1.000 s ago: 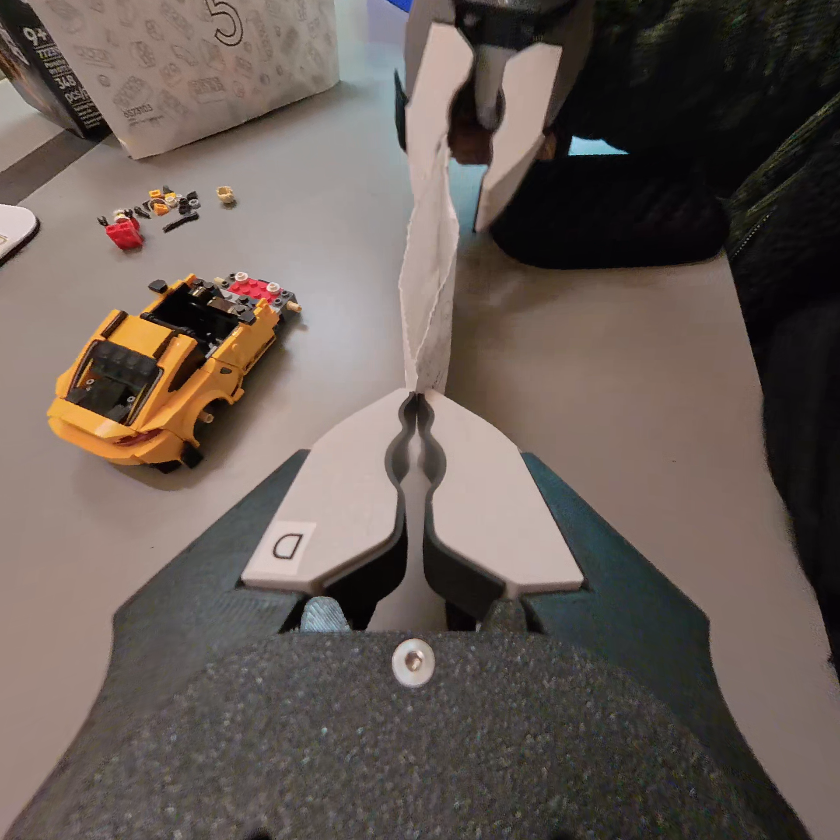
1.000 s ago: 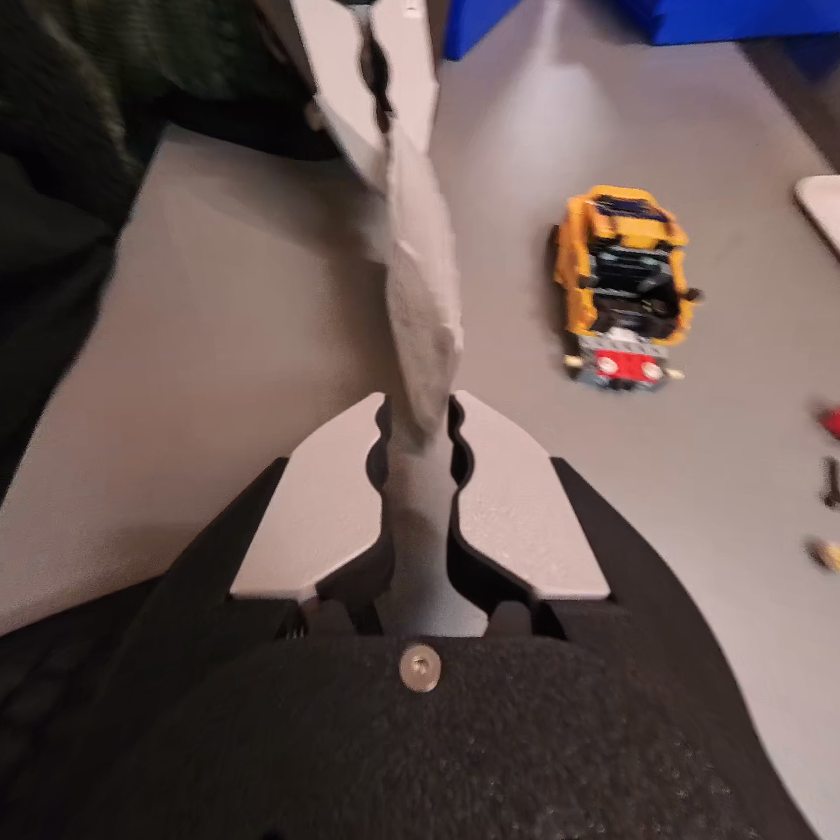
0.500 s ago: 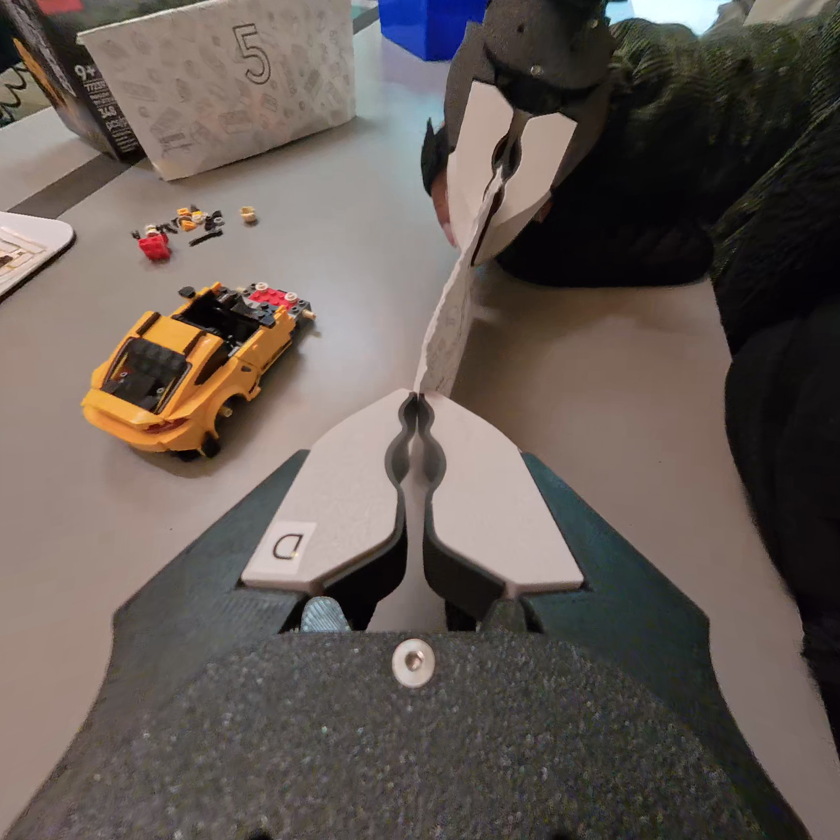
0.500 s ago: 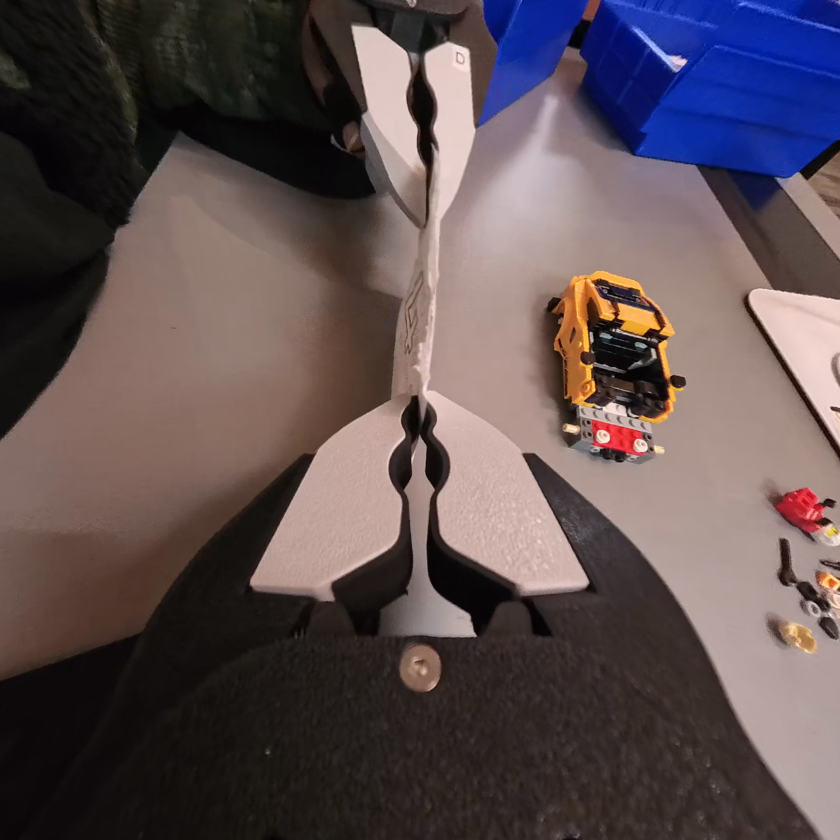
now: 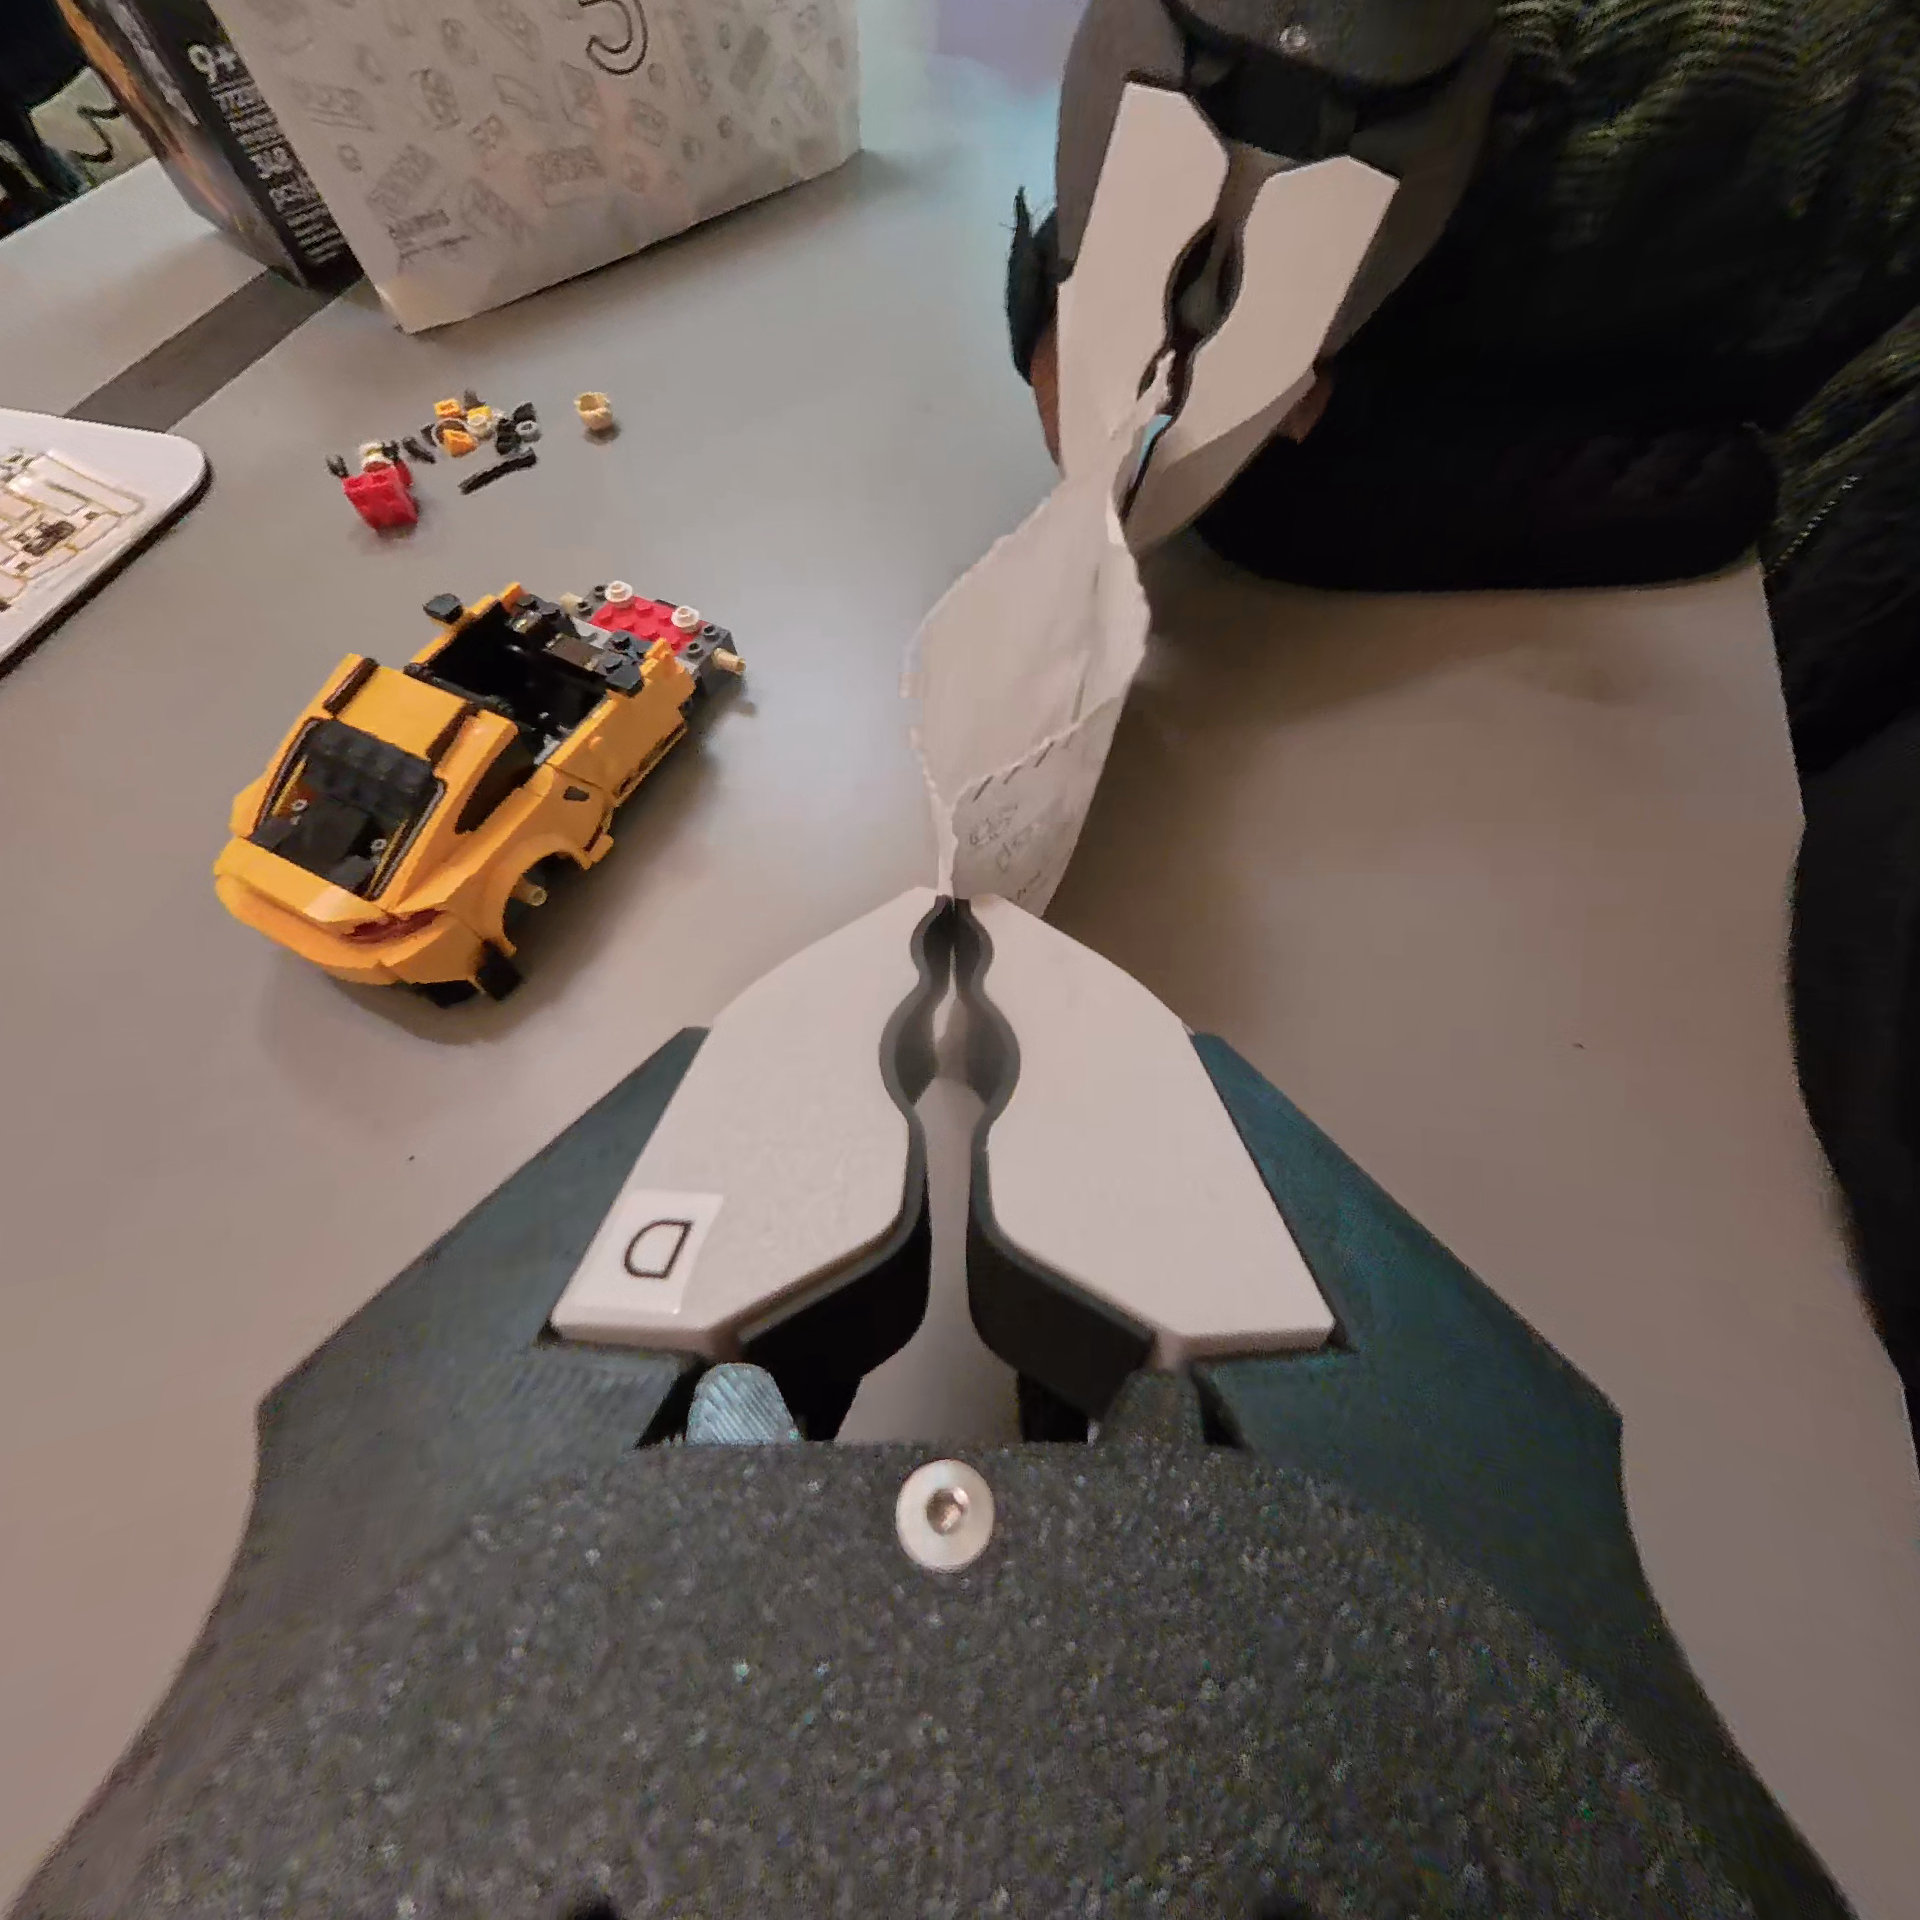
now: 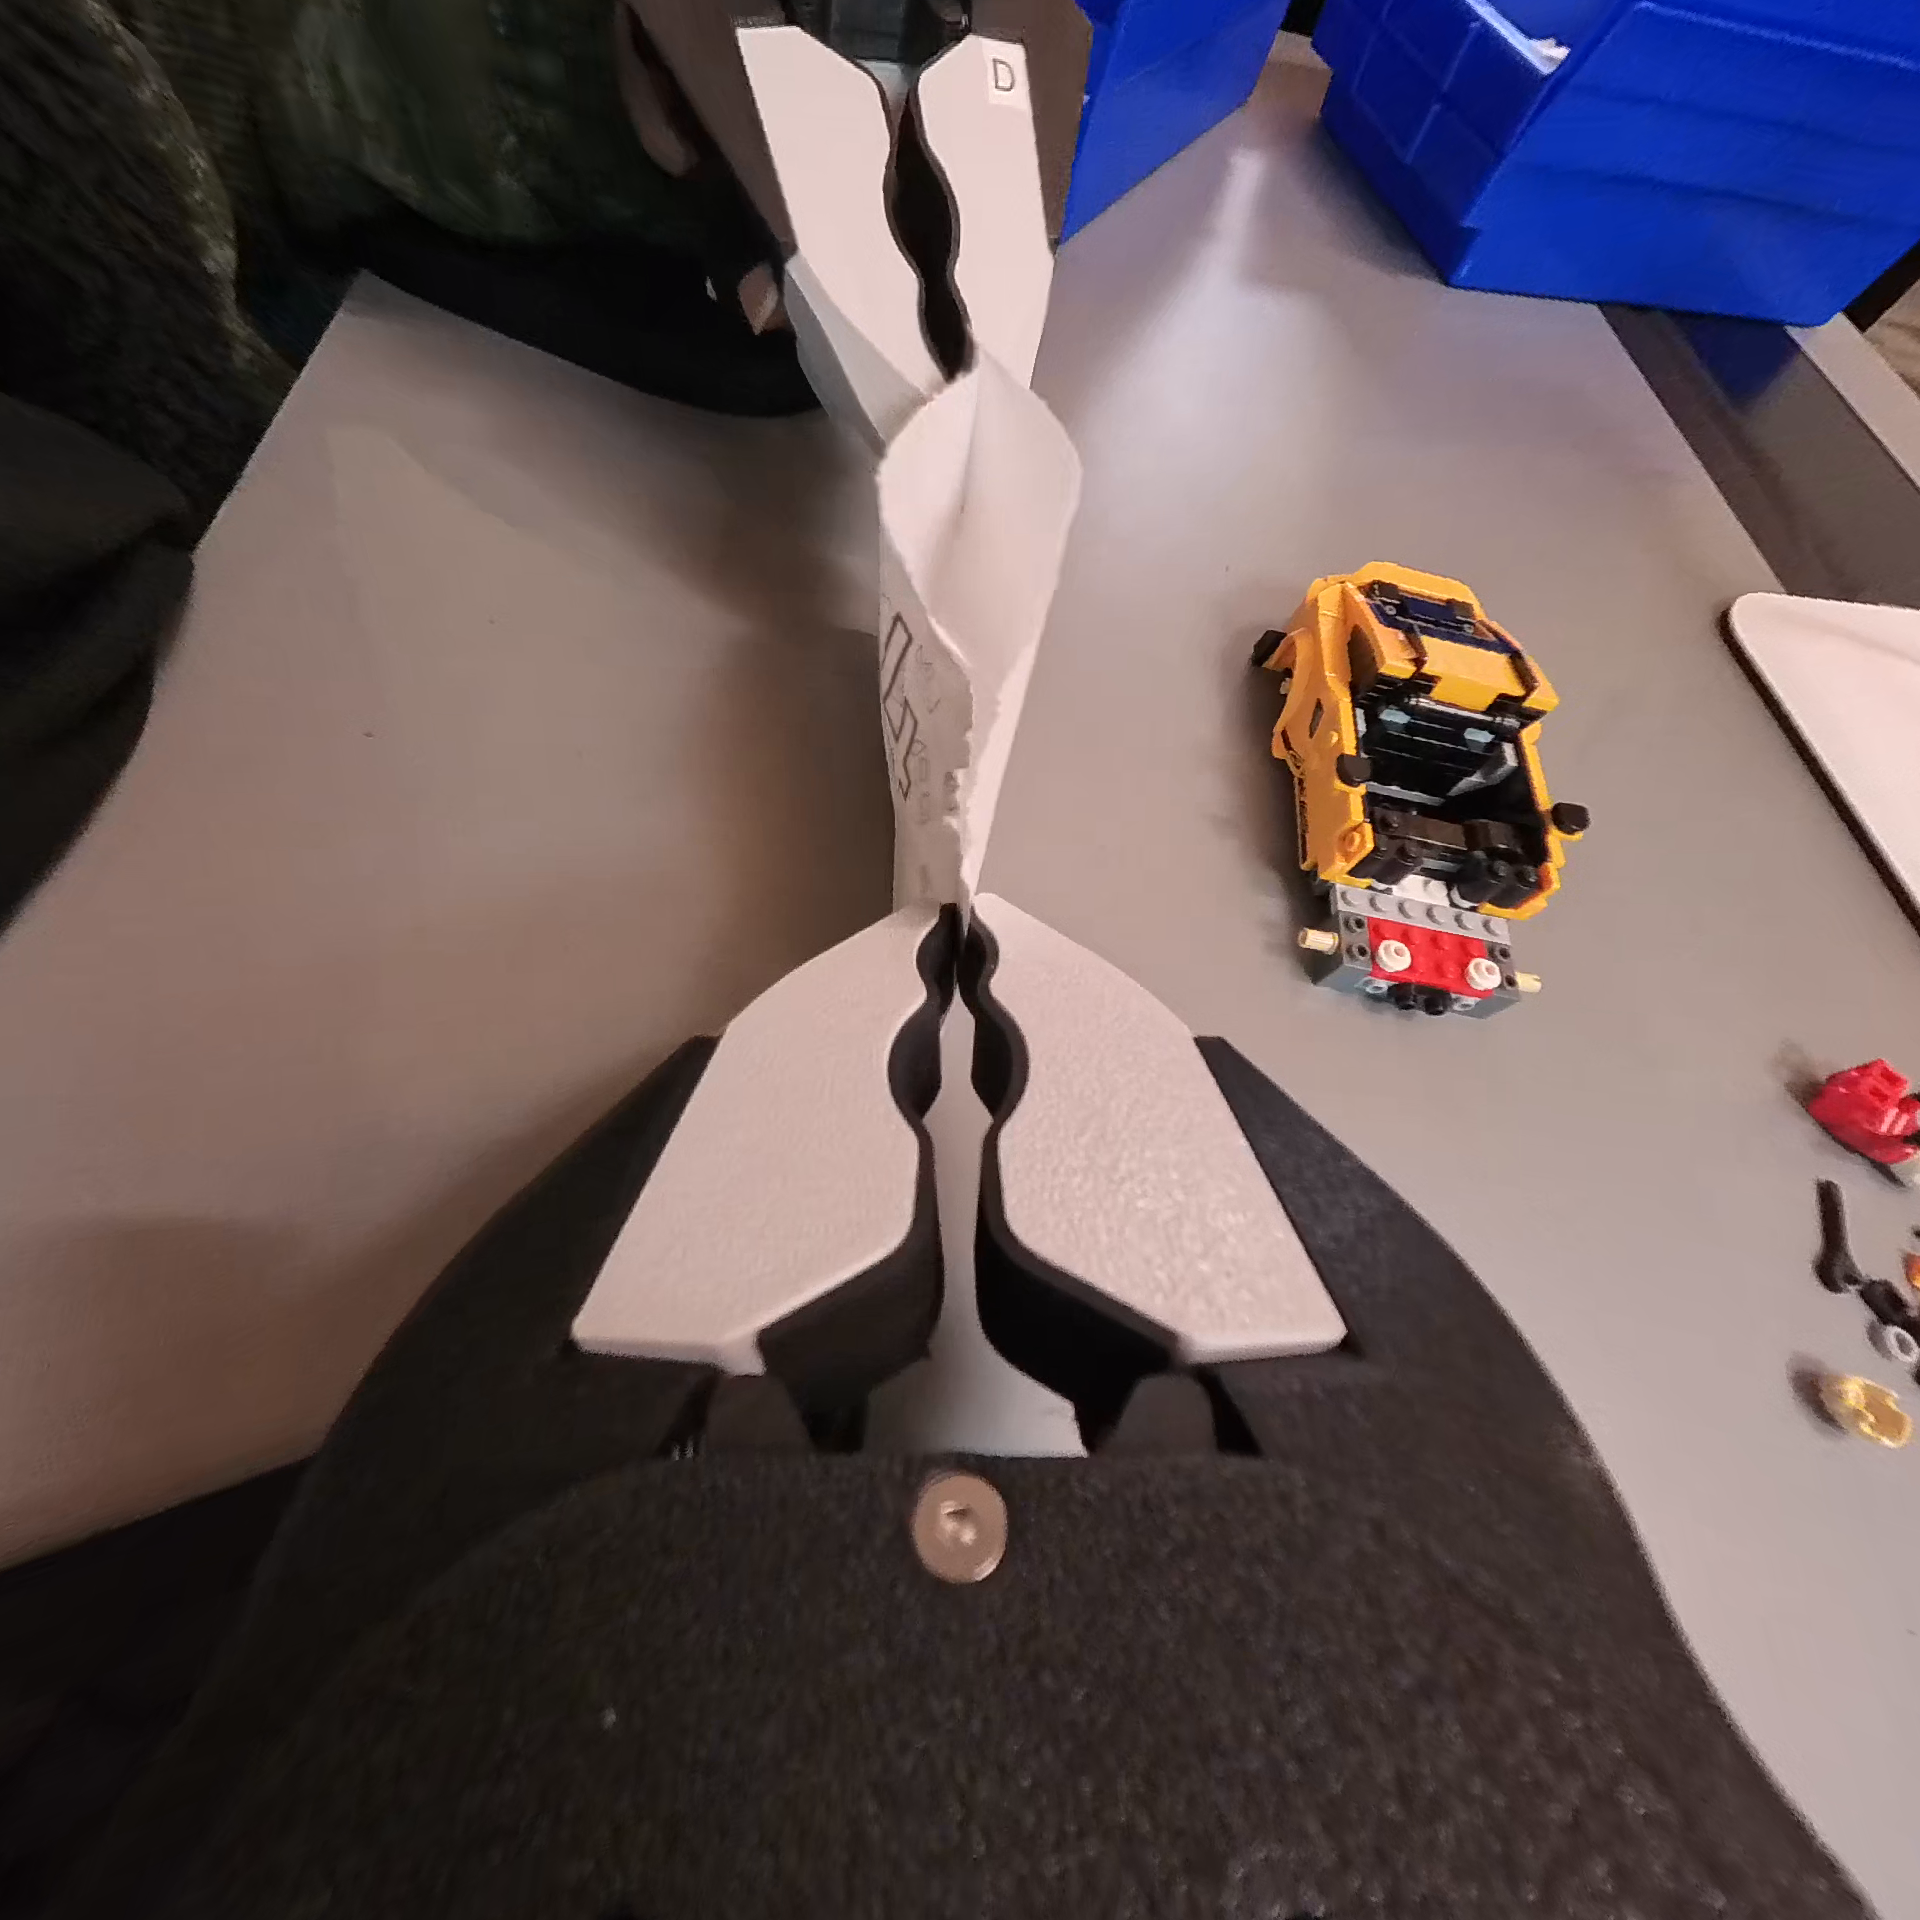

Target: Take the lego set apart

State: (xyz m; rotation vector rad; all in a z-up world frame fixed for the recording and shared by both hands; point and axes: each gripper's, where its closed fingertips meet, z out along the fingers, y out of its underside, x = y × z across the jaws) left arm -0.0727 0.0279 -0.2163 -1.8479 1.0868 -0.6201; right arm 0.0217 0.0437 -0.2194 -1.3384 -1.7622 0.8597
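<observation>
Left tongs [image 5: 951, 906] and right tongs [image 6: 958, 914] each pinch closed on one end of a torn paper scrap [image 6: 961, 634], stretched between them above the tabletop [image 5: 1351, 935], while the yellow lego car [image 5: 457, 779] sits untouched alongside, apparently awaiting disassembly.

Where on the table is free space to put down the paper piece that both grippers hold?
The table is bare between the paper piece and the person's dark sleeve. Bare strip between paper and yellow car too. Crowded beyond the car: loose parts, white bag.
</observation>
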